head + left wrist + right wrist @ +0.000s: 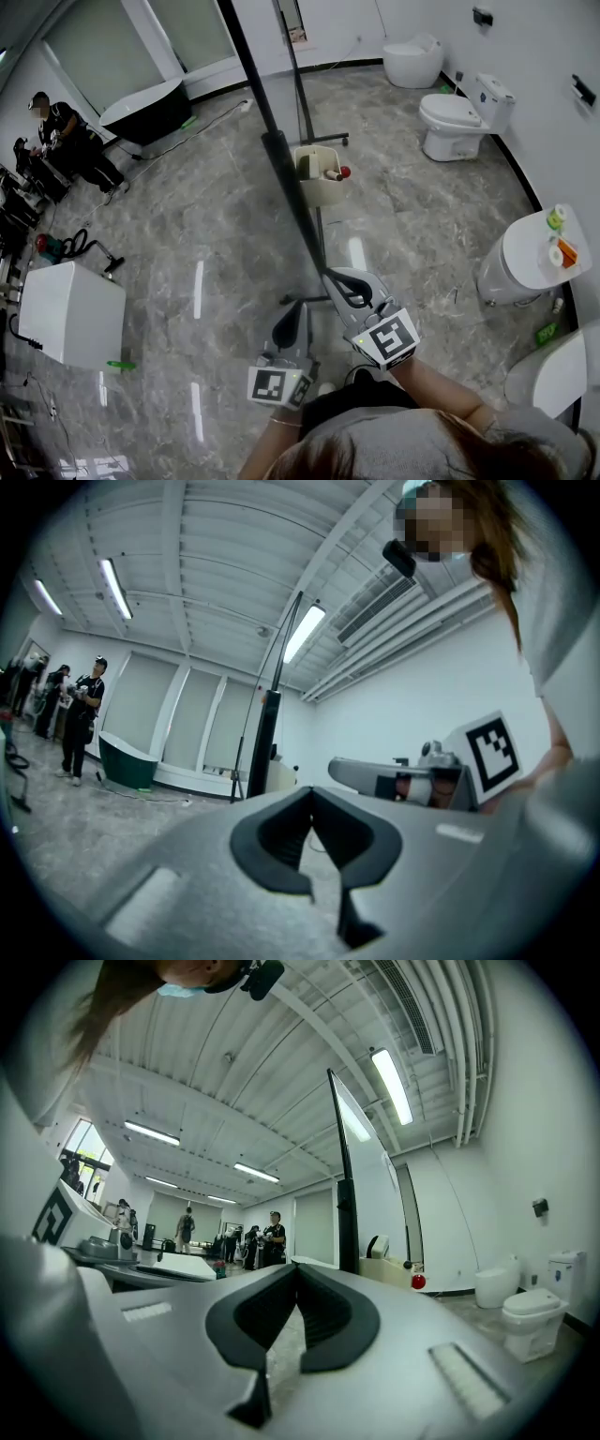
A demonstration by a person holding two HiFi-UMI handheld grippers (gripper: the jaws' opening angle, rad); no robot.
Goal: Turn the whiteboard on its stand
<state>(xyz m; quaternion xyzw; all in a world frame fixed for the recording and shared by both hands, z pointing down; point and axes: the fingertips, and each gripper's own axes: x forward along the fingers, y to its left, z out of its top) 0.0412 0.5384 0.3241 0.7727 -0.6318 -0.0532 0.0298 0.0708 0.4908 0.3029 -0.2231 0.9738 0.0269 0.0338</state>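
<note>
1. The whiteboard (281, 159) stands on its stand (302, 103) in the middle of the grey marble floor (187, 234). The head view shows it edge-on, as a dark line running from the top of the picture down to the person's hands.
2. The right gripper (339, 281) points level at the board's near end. In the head view its tip overlaps that edge, but the right gripper view shows the jaws pressed together with nothing between them, and the board standing ahead and to their right.
3. The left gripper (292, 317) is just beside it, on the left of the board. Its jaws are likewise closed tip to tip on nothing (only floor shows beyond them in the left gripper view).
4. Each gripper bears a marker cube (389, 336) printed with a black-and-white square pattern, the one printed mark that can be made out.
5. A cream tray (314, 197) hangs on the stand, with a red-tipped item (343, 172) in it.
6. Two white toilets (455, 117) stand at the upper right, and a black bathtub (145, 111) at the upper left.
7. A white box (70, 314) stands at the left.
8. A white basin (525, 272) at the right carries small containers (561, 251) whose labels are too small to read.
9. A person (66, 131) in dark clothes stands near the bathtub.
</note>
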